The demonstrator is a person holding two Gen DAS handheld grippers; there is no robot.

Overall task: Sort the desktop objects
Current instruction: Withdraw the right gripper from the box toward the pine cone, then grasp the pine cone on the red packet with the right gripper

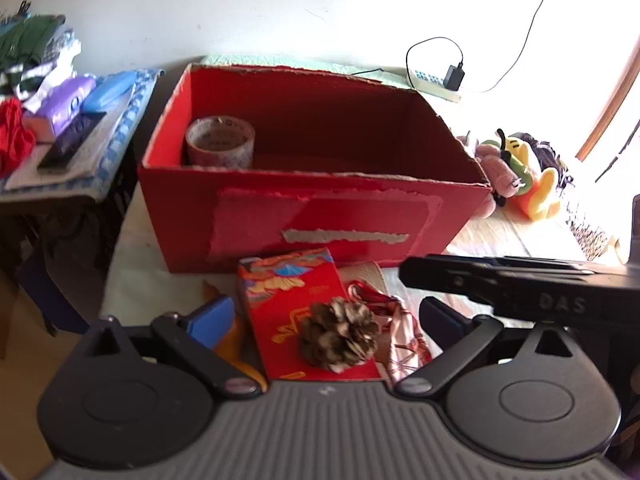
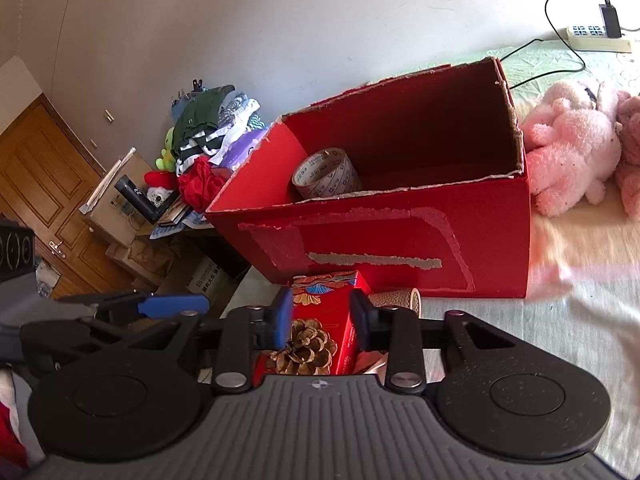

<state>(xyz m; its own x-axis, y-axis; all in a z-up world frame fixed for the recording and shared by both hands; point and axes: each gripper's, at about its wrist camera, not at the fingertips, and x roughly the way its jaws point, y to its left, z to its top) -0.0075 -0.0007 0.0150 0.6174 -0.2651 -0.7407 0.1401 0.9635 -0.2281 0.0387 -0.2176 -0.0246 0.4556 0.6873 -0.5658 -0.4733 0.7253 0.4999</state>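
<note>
Right wrist: fingers (image 2: 362, 316) parted astride red packet (image 2: 332, 312), box (image 2: 400, 240) beyond.

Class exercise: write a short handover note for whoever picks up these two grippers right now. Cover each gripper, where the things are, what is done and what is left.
Left gripper: open, empty, above the pine cone.
Right gripper: open, empty, fingers either side of the small red box.
Red box: on the table, top open.
Done: tape roll is inside, at its left end.
Left: the pine cone lying on the small red box, the cup beside it, and the patterned cloth, all in front of the red box.
</note>
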